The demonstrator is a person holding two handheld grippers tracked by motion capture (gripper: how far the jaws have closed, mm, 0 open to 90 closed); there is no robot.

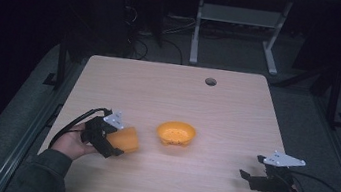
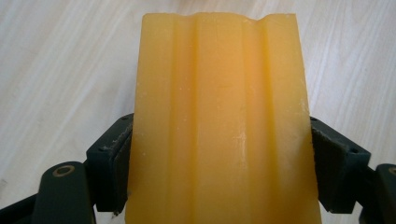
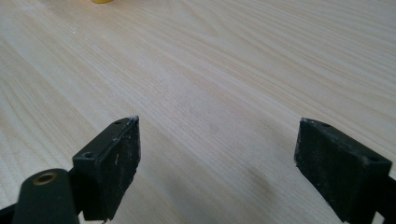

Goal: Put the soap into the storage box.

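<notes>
Jaws of the left gripper (image 1: 110, 144) clamp an orange block (image 2: 219, 121) low over the table (image 1: 227, 109) beside a bowl (image 1: 176, 132), likely its destination, while the right gripper (image 1: 252, 180) waits spread, empty.

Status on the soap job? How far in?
Done: left gripper has its jaws clamped on the orange soap bar. In hand: the bar sits just left of the orange dish. Left: probably getting it into the dish. Right gripper is open over the table.
</notes>
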